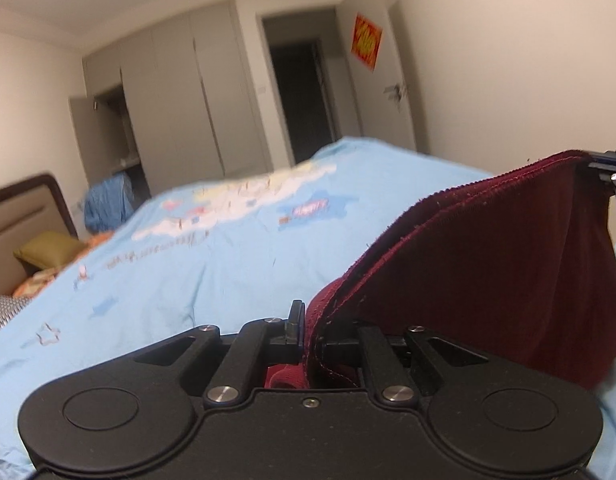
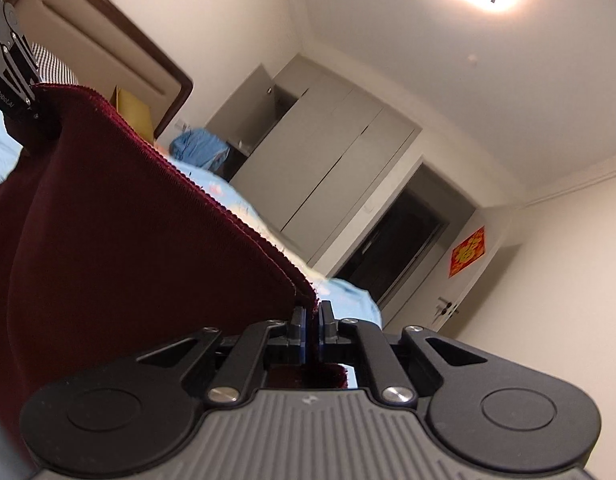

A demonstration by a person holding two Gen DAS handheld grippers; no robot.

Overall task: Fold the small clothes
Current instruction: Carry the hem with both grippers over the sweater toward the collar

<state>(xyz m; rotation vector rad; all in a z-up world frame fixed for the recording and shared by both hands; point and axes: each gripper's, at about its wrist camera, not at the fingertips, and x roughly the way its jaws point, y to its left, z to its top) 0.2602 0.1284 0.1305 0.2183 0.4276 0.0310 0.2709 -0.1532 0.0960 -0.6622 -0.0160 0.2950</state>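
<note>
The dark red garment [image 1: 488, 264] is off the bed [image 1: 227, 248] and hangs in the air between the two grippers, its ribbed edge stretched in a line from one to the other. The left gripper [image 1: 308, 332] is clamped on one end of that edge; cloth bunches between its jaws and spills back into the mechanism. The right gripper [image 2: 312, 320] is pinched on the other end, jaws nearly together with the fabric caught between them. Each gripper also shows in the other's view, at the far end of the red edge.

As a judgement, the fold is at an early or middle stage. The garment is lifted and spread, and the edge seems to run in two layers, so it may already be doubled once, but that cannot be confirmed. No flat, finished fold is visible, and the piece is not yet laid down on the blue bed cover. Laying it down and folding it remain to be done. No other small clothes waiting or finished can be made out on the bed.

Writing: the side of the left gripper, seen from the right wrist, carries white lettering that appears to read "GenRoboAI". A red and gold poster [image 2: 468, 251] hangs on the door [image 1: 400, 80] at the far side of the room; its character is too blurred to read. The bed cover has a printed picture with small lettering, also illegible.
</note>
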